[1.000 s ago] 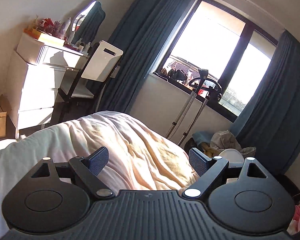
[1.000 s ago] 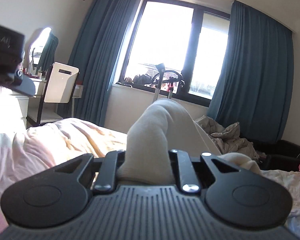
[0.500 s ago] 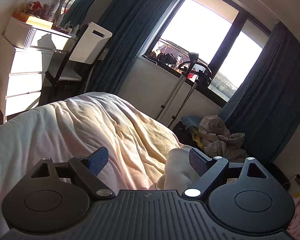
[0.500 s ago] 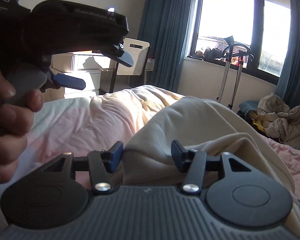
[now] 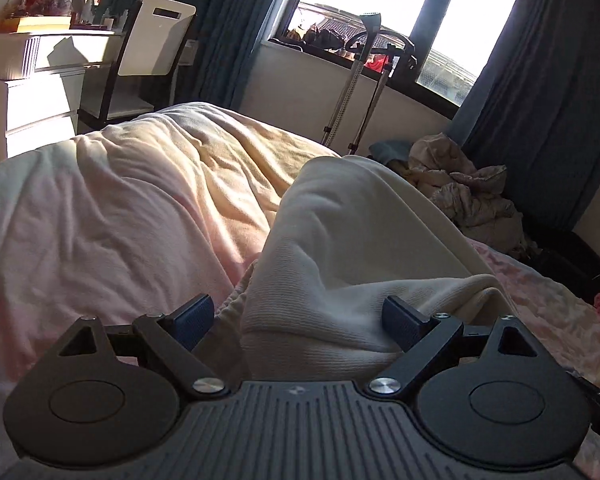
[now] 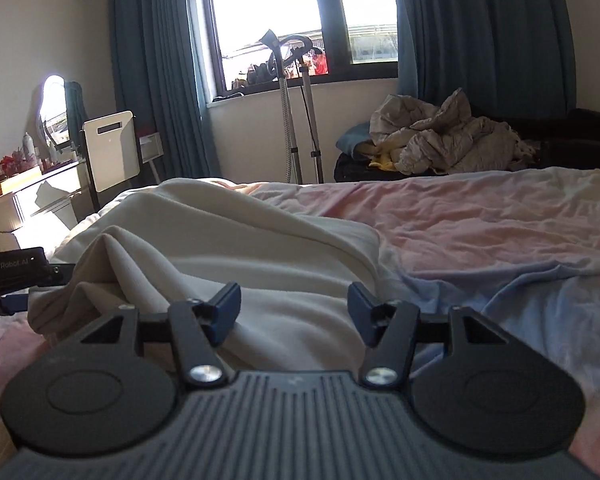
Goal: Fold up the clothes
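home bedroom | bed (image 6: 480, 216), curtains (image 6: 480, 28), dresser (image 5: 32, 80) (cluttered top)

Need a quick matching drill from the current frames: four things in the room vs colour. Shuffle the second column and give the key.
Things:
1. garment lying between the open left gripper fingers
2. curtains
3. duvet on the bed
4. chair back

Colours:
A. dark blue
B. white
C. cream
D. pale pink

Pairs: 1-C, 2-A, 3-D, 4-B
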`<state>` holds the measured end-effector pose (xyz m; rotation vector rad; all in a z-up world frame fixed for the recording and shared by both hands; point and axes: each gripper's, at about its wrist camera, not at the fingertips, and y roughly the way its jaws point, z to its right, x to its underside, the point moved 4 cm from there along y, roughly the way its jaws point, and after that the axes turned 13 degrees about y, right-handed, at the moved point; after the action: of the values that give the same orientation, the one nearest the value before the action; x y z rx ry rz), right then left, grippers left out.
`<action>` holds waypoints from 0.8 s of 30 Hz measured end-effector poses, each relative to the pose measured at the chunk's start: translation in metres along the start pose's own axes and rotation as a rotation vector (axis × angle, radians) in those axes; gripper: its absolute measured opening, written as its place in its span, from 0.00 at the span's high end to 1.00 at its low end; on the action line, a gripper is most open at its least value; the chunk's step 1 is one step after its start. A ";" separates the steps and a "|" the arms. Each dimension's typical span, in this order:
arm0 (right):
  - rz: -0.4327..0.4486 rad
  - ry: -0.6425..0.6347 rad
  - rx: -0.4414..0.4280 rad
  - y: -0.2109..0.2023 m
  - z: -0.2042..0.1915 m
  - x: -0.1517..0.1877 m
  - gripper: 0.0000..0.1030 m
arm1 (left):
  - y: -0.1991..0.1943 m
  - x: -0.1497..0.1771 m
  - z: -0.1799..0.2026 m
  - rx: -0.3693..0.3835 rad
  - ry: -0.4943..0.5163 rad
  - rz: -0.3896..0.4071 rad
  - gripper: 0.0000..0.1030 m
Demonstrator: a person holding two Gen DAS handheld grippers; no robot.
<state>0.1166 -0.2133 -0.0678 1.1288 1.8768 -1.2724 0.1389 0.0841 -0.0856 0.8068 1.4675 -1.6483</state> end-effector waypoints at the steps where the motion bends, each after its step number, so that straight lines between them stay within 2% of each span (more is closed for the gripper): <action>1: -0.022 0.018 0.008 0.006 0.005 0.005 0.42 | -0.001 0.002 -0.003 -0.010 -0.007 0.002 0.08; 5: -0.061 0.026 -0.017 0.001 0.006 0.023 0.42 | -0.018 0.002 -0.008 -0.056 -0.012 0.015 0.09; 8: -0.068 -0.031 -0.028 -0.009 -0.002 0.030 0.42 | -0.034 0.001 -0.003 -0.074 0.008 0.025 0.09; 11: -0.111 -0.082 -0.012 -0.011 -0.007 0.040 0.42 | -0.044 0.003 0.012 -0.075 0.064 0.042 0.09; 15: -0.144 -0.074 0.005 -0.008 -0.004 0.045 0.41 | -0.057 0.006 0.035 -0.074 0.147 0.067 0.09; 19: -0.166 -0.084 0.004 -0.011 -0.005 0.046 0.37 | -0.047 0.012 0.051 -0.090 0.231 0.050 0.09; 24: -0.155 -0.130 0.022 -0.010 -0.011 0.046 0.36 | -0.028 0.019 0.044 -0.139 0.215 -0.012 0.09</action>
<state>0.0858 -0.1906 -0.0982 0.9025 1.8863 -1.4200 0.1064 0.0387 -0.0818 0.9198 1.7181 -1.4851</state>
